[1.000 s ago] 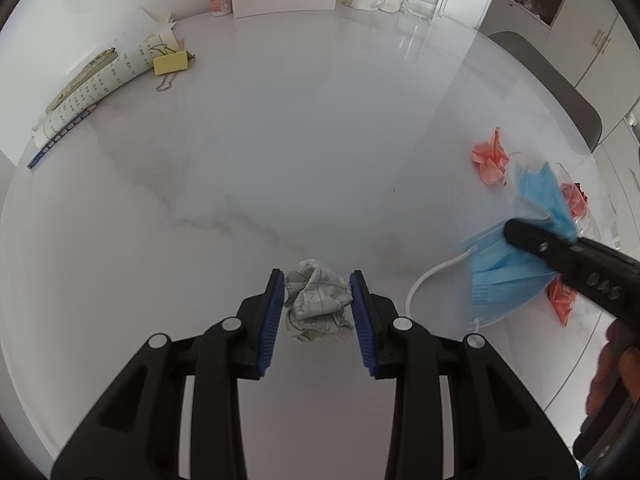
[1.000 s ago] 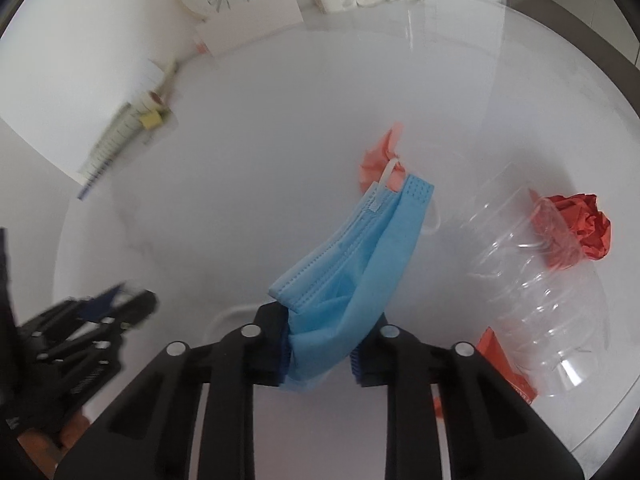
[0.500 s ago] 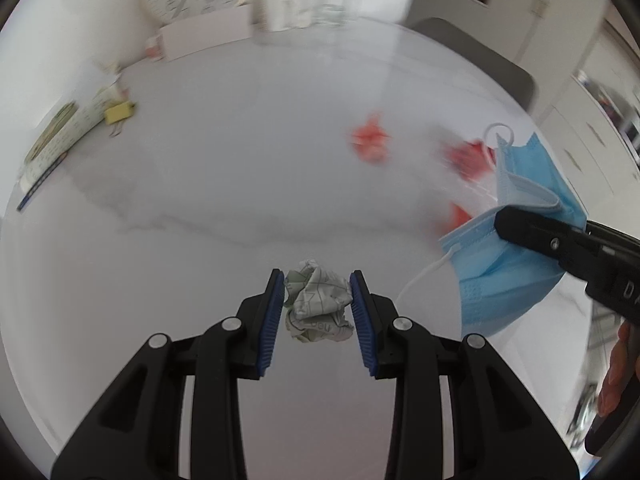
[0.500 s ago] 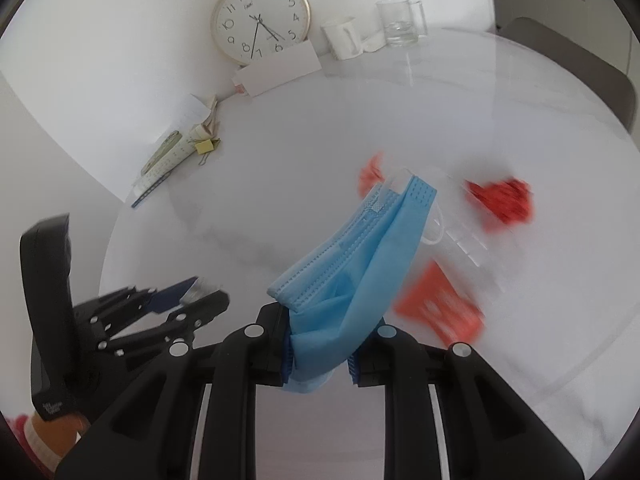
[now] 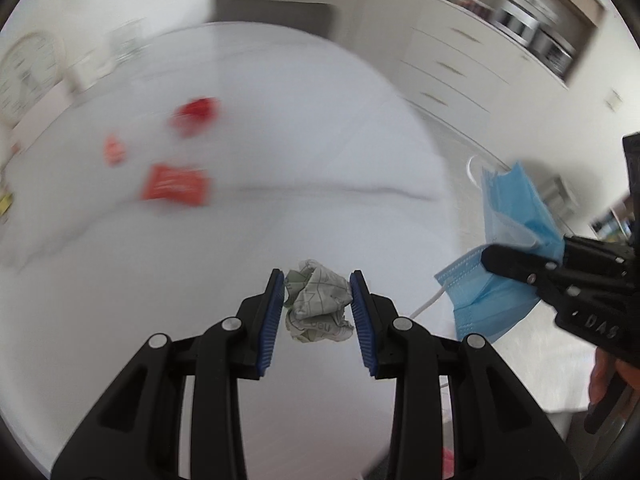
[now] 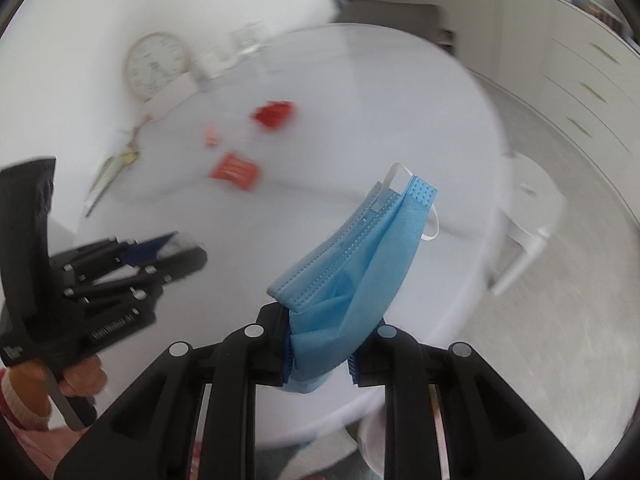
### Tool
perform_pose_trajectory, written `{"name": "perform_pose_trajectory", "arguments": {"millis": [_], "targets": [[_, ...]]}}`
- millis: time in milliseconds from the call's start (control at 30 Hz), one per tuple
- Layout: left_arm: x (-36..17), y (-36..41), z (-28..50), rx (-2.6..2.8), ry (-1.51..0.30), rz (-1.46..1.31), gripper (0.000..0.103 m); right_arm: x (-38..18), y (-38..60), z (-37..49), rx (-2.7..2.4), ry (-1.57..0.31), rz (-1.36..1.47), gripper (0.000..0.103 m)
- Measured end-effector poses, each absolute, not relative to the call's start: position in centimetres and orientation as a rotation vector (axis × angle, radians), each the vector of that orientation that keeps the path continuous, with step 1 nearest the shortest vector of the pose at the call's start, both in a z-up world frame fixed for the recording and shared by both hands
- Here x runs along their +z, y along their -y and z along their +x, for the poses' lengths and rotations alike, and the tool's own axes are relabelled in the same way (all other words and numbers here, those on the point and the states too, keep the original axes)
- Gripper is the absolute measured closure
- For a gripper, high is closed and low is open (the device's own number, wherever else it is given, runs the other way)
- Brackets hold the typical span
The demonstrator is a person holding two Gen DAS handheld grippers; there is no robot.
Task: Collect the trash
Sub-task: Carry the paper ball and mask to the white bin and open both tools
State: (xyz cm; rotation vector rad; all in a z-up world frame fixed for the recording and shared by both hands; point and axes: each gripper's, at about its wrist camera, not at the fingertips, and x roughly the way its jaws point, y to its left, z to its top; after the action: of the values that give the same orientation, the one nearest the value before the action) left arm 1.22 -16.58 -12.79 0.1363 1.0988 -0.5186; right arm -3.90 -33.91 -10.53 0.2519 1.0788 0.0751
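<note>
Fingers on my left gripper [image 5: 316, 300] pinch a crumpled paper ball [image 5: 318, 306] between the blue pads [image 5: 269, 322], lifted clear over the white round table [image 5: 320, 128]. Right gripper [image 6: 320, 350] is clamped on a blue face mask [image 6: 356, 264], gripped low at the folded end so the rest stands up and forward with one ear loop [image 6: 430, 228] dangling. Both loads are held off the surface, which I read as carrying them toward a bin; no bin visible in either view, so direction is a guess.

Remaining trash on the table: a red wrapper [image 5: 174, 186], a crumpled red piece [image 5: 196, 114], and a smaller orange scrap [image 5: 115, 150], all well apart from both grippers. Heavy motion blur, so I can't identify them further.

Pinches look secure. Mask is floppy; could snag on release.
</note>
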Motion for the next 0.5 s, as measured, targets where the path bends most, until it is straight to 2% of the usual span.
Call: {"name": "perform_pose_trajectory", "arguments": {"millis": [300, 500], "targets": [[-12.2, 29.1, -6.3, -0.733, -1.118, 0.24, 0.07, -12.5, 42.9, -15.3, -0.083, -1.104, 0.366, 0.082], [-13.2, 33.5, -9.0, -0.808, -1.157, 0.303, 0.07, -14.3, 45.6, -19.8, -0.127, -1.122, 0.421, 0.082]]}}
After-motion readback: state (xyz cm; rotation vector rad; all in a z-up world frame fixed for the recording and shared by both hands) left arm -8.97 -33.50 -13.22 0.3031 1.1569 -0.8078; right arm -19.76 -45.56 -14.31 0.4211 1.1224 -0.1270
